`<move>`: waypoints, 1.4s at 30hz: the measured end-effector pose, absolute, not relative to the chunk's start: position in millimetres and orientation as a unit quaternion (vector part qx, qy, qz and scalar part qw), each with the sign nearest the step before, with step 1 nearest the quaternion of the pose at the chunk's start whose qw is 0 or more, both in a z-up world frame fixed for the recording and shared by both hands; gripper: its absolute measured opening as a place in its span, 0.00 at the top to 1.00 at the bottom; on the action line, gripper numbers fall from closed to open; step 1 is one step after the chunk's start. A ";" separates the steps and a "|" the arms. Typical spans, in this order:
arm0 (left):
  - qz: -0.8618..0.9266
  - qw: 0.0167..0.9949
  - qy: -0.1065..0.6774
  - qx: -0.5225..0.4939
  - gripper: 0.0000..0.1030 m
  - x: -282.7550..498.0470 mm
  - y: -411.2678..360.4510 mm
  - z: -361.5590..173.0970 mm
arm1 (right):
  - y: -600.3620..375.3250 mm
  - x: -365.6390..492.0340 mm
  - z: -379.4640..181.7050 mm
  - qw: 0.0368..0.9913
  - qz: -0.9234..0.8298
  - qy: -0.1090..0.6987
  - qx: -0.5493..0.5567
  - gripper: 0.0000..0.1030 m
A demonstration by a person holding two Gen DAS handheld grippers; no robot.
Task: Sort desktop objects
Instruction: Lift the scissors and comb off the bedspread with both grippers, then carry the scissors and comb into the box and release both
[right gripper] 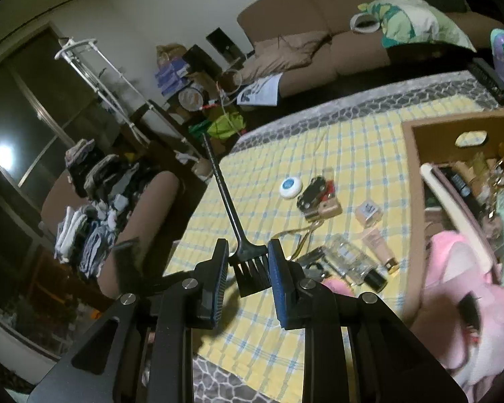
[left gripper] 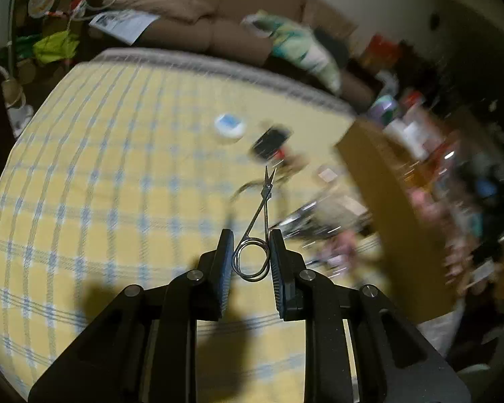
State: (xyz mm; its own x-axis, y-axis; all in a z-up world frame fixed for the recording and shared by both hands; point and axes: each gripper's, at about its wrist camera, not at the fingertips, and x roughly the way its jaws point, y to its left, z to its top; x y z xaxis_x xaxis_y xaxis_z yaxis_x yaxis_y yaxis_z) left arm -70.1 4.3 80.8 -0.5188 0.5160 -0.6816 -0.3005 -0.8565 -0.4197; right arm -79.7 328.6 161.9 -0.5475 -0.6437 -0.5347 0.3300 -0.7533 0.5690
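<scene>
Between the pads of the left gripper [left gripper: 251,255], a pair of small steel scissors [left gripper: 257,231] is pinched by its looped spring handle, the thin blades pointing forward and away from the claw, clear of the yellow checked tablecloth [left gripper: 100,184] below. The scissors are judged light, stiff and slippery, with a sharp tip; the rounded loop is the only broad part to be gripped, and a firm squeeze there is likely needed, since bare wire could pivot between the pads. Between the pads of the right gripper [right gripper: 248,262], a black comb-like brush [right gripper: 248,268] is clamped at its toothed head, its long slender handle running up and away towards the far left edge of the table. It is judged light and rigid plastic, easily levered out by its long handle if knocked. Other things lie near the middle of the cloth, ahead of both claws: a round white tin with a blue lid [right gripper: 290,187], a black and red case [right gripper: 316,191], a small beige box [right gripper: 369,211] and a tube of foundation [right gripper: 379,248]. At the right edge a cardboard box [right gripper: 416,174] stands open, already holding items, and is presumably where the held things are to be sorted.
</scene>
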 end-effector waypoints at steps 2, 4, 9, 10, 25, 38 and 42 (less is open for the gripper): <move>0.865 0.255 -0.131 -0.412 0.81 -66.5 15.1 101.2 | 343.9 -77.3 171.5 0.272 -0.864 -0.207 0.370 0.77; 0.868 0.274 -0.130 -0.394 0.81 -61.5 32.3 121.7 | 365.1 -75.4 177.0 0.250 -0.872 -0.216 0.360 0.77; 0.856 0.326 -0.148 -0.374 0.81 -58.3 93.0 157.5 | 431.9 -65.2 177.3 0.161 -0.892 -0.225 0.358 0.77; 0.853 0.334 -0.148 -0.372 0.81 -59.0 108.1 161.1 | 443.5 -63.0 176.0 0.143 -0.894 -0.223 0.360 0.77; 0.824 0.347 -0.103 -0.435 0.81 -93.9 318.7 132.9 | 532.8 -63.3 113.4 0.044 -0.875 -0.224 0.426 0.77; 0.833 0.302 -0.112 -0.449 0.37 -106.9 306.0 124.9 | 552.8 -67.0 116.0 0.038 -0.867 -0.291 0.403 0.50; 0.841 0.296 -0.106 -0.440 0.13 -97.9 279.5 136.3 | 550.6 -64.2 125.8 0.045 -0.870 -0.298 0.391 0.42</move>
State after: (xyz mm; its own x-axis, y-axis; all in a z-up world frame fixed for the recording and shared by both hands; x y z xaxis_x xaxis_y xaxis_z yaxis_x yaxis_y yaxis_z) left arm -97.9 279.5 136.3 -0.4379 0.5915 -0.6770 -0.4046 -0.8021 -0.4392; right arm -64.2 550.6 125.8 -0.6908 -0.3121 -0.6523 -0.1538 -0.8180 0.5542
